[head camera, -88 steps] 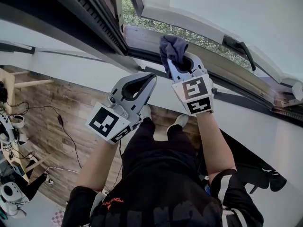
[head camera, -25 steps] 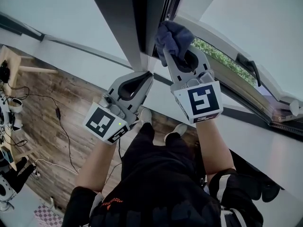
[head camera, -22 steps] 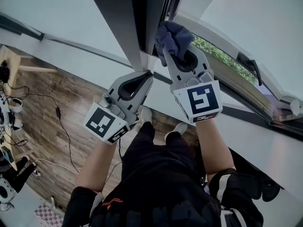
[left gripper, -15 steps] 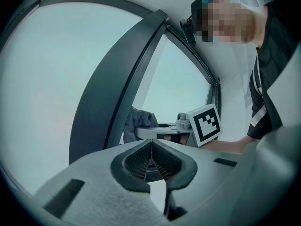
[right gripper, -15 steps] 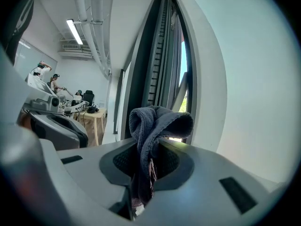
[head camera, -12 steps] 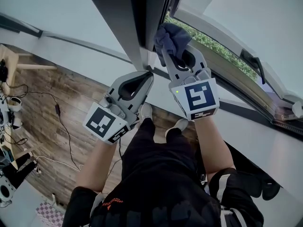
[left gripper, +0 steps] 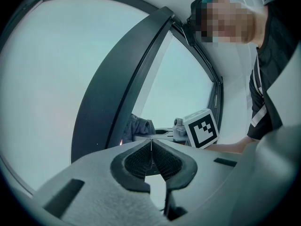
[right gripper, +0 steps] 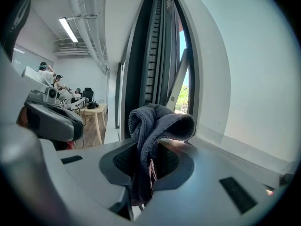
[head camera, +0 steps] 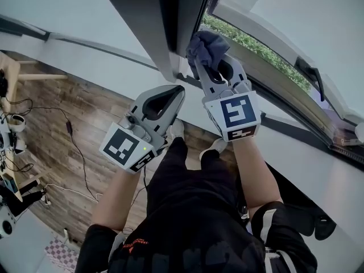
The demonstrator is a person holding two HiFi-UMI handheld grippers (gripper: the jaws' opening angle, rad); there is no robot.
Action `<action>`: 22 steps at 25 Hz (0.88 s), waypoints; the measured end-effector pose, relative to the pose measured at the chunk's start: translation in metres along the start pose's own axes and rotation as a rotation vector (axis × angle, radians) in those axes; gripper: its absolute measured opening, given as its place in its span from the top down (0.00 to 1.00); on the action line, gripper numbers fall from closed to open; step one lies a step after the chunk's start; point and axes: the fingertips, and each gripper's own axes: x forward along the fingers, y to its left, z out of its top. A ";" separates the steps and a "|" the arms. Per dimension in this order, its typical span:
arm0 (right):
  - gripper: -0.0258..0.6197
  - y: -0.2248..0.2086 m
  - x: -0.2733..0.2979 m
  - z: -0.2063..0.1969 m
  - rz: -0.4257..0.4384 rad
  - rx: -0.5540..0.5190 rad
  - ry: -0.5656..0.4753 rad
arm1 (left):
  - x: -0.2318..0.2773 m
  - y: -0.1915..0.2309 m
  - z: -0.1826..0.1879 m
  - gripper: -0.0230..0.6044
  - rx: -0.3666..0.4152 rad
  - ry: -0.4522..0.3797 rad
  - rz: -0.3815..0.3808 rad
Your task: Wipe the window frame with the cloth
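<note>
A bunched dark blue-grey cloth is clamped in my right gripper, which is shut on it. The cloth presses against the dark vertical window frame beside the opened sash. My left gripper is shut with nothing between its jaws, held lower left of the right one and close to the frame. The left gripper view also shows the cloth against the frame.
Below is a wooden floor with cables and a wooden table at the left. A black window handle sits on the open sash. Greenery shows through the gap. People sit far back in the room.
The right gripper has carried the cloth from the lower sill up to the vertical frame, then slid slightly down along it. The left gripper has stayed nearly in place.
</note>
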 end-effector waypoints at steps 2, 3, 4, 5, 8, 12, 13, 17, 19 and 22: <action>0.87 0.000 0.003 -0.008 0.000 0.004 0.014 | 0.000 0.002 -0.004 0.93 -0.005 0.005 0.001; 0.87 0.000 0.005 -0.011 0.001 0.007 0.020 | 0.000 0.003 -0.006 0.93 -0.007 0.008 0.002; 0.87 0.001 0.007 -0.015 0.002 0.010 0.027 | 0.000 0.004 -0.007 0.93 -0.009 0.011 0.003; 0.87 0.001 0.009 -0.018 0.003 0.015 0.033 | 0.000 0.005 -0.009 0.93 -0.011 0.013 0.003; 0.87 0.002 0.014 -0.025 0.003 0.024 0.050 | -0.001 0.008 -0.013 0.93 -0.017 0.019 0.005; 0.87 0.002 0.018 -0.034 -0.001 0.027 0.075 | -0.002 0.011 -0.019 0.93 -0.025 0.028 0.008; 0.87 0.002 0.019 -0.037 -0.003 0.027 0.082 | -0.003 0.012 -0.020 0.93 -0.027 0.029 0.009; 0.87 0.002 0.024 -0.046 -0.011 0.016 0.122 | -0.003 0.015 -0.024 0.93 -0.033 0.033 0.010; 0.87 0.001 0.026 -0.051 -0.016 0.013 0.148 | -0.002 0.016 -0.025 0.93 -0.037 0.035 0.010; 0.87 0.001 0.028 -0.057 -0.024 0.004 0.181 | -0.002 0.017 -0.027 0.93 -0.041 0.039 0.011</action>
